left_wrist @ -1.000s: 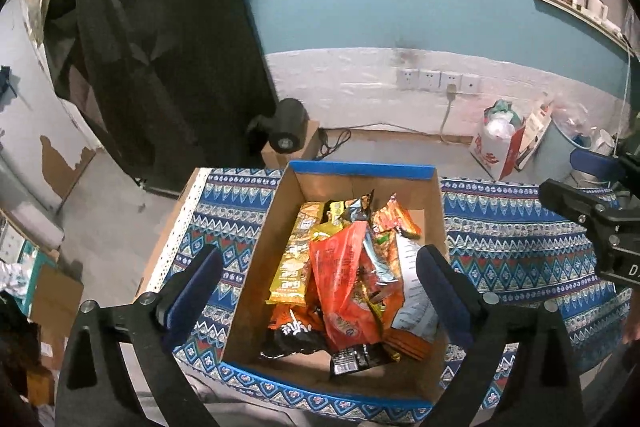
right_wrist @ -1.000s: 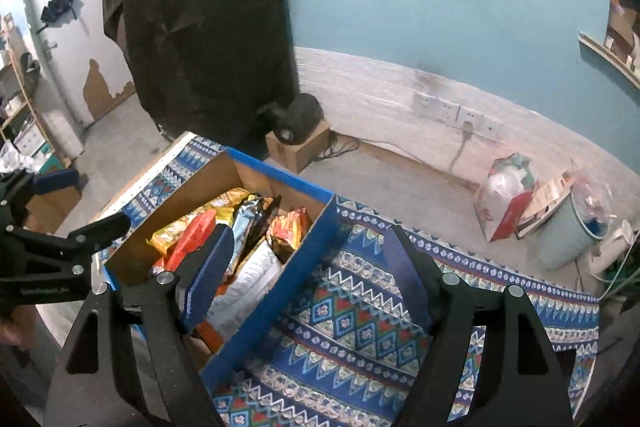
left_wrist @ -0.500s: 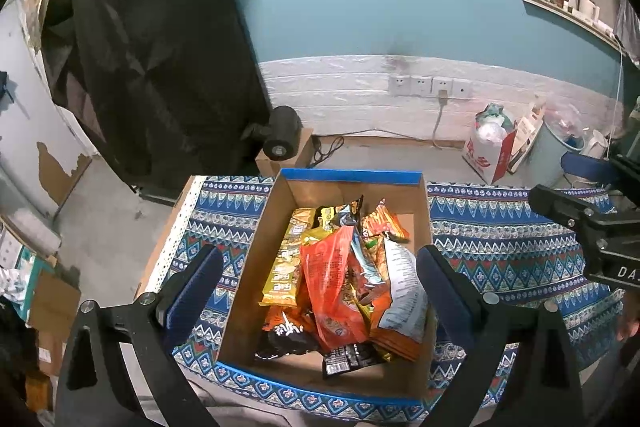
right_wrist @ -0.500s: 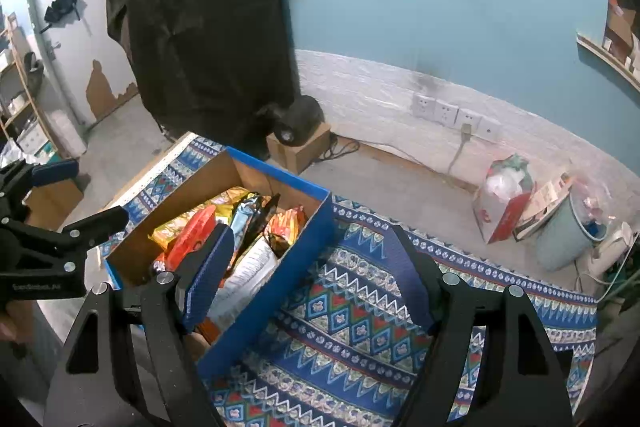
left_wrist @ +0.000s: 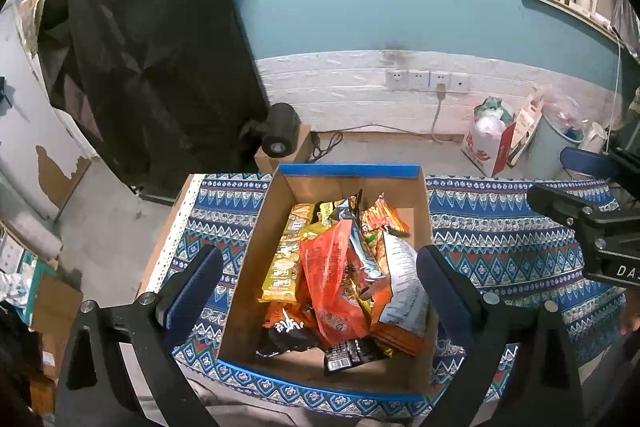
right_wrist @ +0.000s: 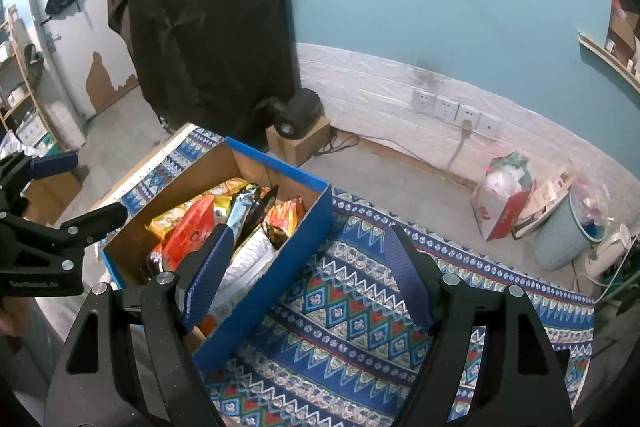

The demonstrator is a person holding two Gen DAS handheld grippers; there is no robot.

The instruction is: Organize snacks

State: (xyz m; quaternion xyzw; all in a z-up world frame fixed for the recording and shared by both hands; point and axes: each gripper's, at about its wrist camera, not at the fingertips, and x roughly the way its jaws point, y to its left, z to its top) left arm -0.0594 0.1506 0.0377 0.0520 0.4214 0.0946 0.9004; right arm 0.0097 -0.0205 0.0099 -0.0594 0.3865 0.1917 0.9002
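Teal wall with a white brick base behind, patterned blue tablecloth [right_wrist: 360,311] on the table, cardboard box [left_wrist: 344,177] with blue rim sitting on it toward the left end. Snack packets [left_wrist: 340,267] are all in that box, heaped loosely, overlapping at odd angles: orange bag [left_wrist: 332,275] on top, yellow pack [left_wrist: 286,259] along the left wall, white-backed bag [left_wrist: 402,279] on the right, black pack [left_wrist: 350,353] at the near end. I've got the left gripper [left_wrist: 320,291] held above and centred over the box, jaws wide, nothing between them; my read is that this framing is there to look down on the pile and pick a target. Right gripper [right_wrist: 308,279] also spread wide and empty, parked over the box's right wall and the bare cloth beside it, probably keeping that stretch of cloth in view as a spot where packets could go. This fits either packets gathered into the box or a pile still to be sorted out of it; can't tell which. Hard to read: lower layers of the heap are buried, labels too small, count unknown. Near box wall partly cut by my own gripper frames. Table's near edge and right end run out of view. The other gripper shows only as a black edge piece in each view.
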